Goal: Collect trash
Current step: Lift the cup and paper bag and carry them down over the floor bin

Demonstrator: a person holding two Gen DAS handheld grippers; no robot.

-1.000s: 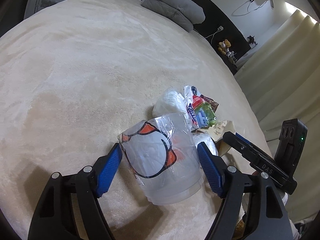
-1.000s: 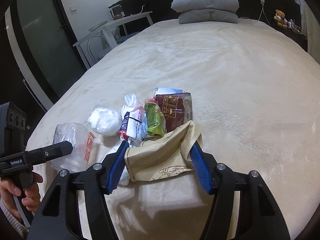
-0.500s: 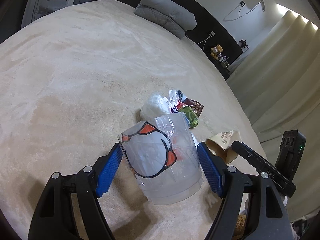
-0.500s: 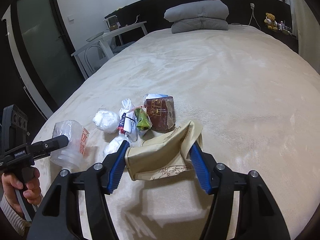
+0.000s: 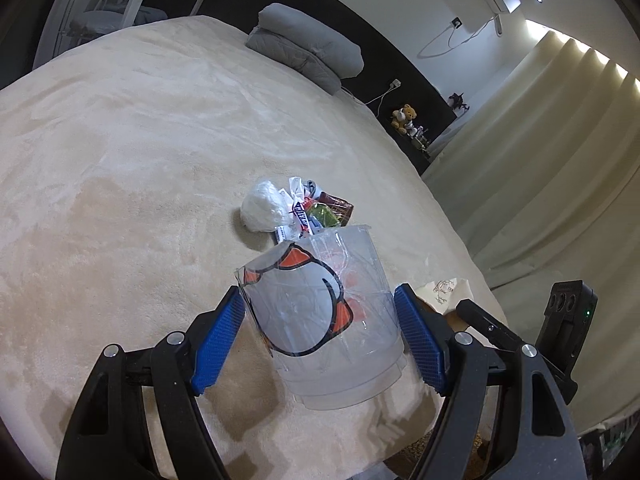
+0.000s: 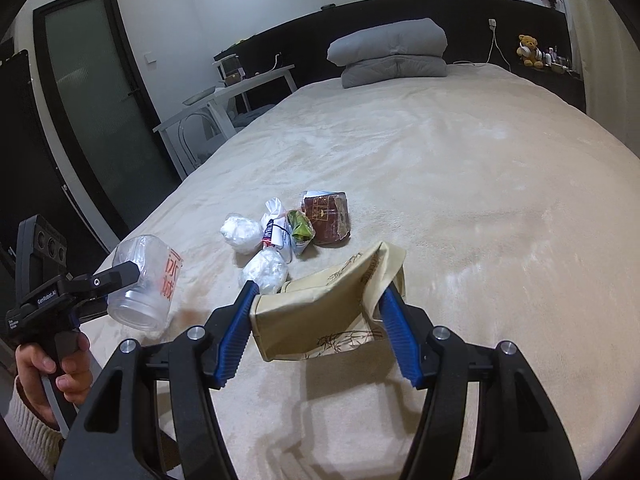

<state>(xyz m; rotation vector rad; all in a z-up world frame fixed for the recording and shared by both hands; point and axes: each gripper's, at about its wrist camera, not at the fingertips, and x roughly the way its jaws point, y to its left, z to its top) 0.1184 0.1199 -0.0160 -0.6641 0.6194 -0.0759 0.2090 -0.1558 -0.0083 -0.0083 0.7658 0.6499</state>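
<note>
Over the bed my left jaws are clamped on a clear plastic cup, right jaws on a beige paper bag, wrapper pile not collected yet.

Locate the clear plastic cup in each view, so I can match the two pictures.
Left wrist view: the clear plastic cup sits low in the centre, clamped between the left tool's blue pads.
Right wrist view: the cup is at the left edge, held above the bed.
Shared landmark: the folded grey pillow at the head of the bed.
</note>
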